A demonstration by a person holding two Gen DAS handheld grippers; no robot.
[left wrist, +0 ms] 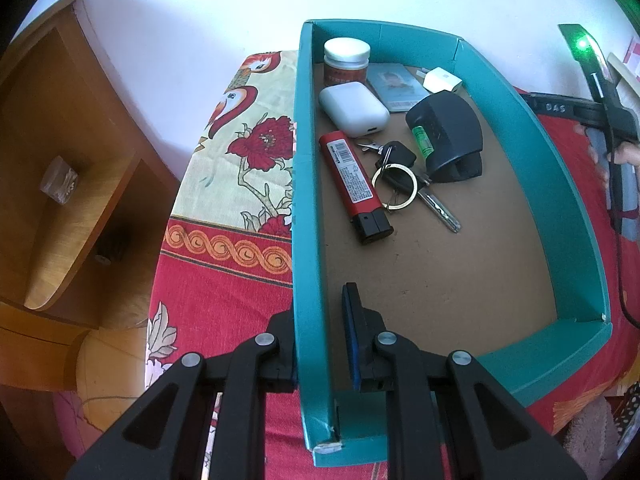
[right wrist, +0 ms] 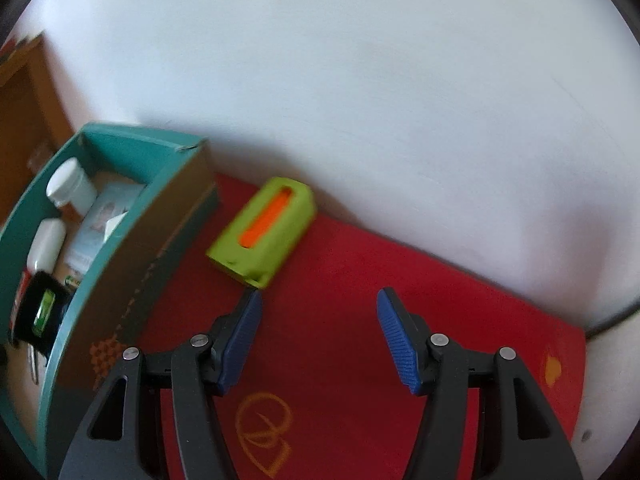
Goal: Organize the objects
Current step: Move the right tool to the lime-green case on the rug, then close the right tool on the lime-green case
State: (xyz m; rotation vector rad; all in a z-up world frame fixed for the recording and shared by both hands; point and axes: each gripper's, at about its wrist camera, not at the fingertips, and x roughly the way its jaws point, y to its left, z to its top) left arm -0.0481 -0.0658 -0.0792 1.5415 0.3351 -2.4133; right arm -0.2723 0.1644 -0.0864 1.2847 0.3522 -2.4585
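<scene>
The left gripper (left wrist: 320, 332) is clamped on the near wall of the teal box (left wrist: 560, 184), steadying it; the right gripper (right wrist: 318, 334) stands half open and empty, the green case (right wrist: 262, 232) just ahead-left of its 2 fingers, its long axis slanting away to the right, beside the box.

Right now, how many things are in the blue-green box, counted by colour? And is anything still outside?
White: 3, the jar lid, the case, the small white block
Red: 1, the lighter
Black: 1, the black gadget
Metal: 1, the bunch of keys
Pale: 1, the card
Outside the box: 1, the green and orange thing
Total: 8
</scene>
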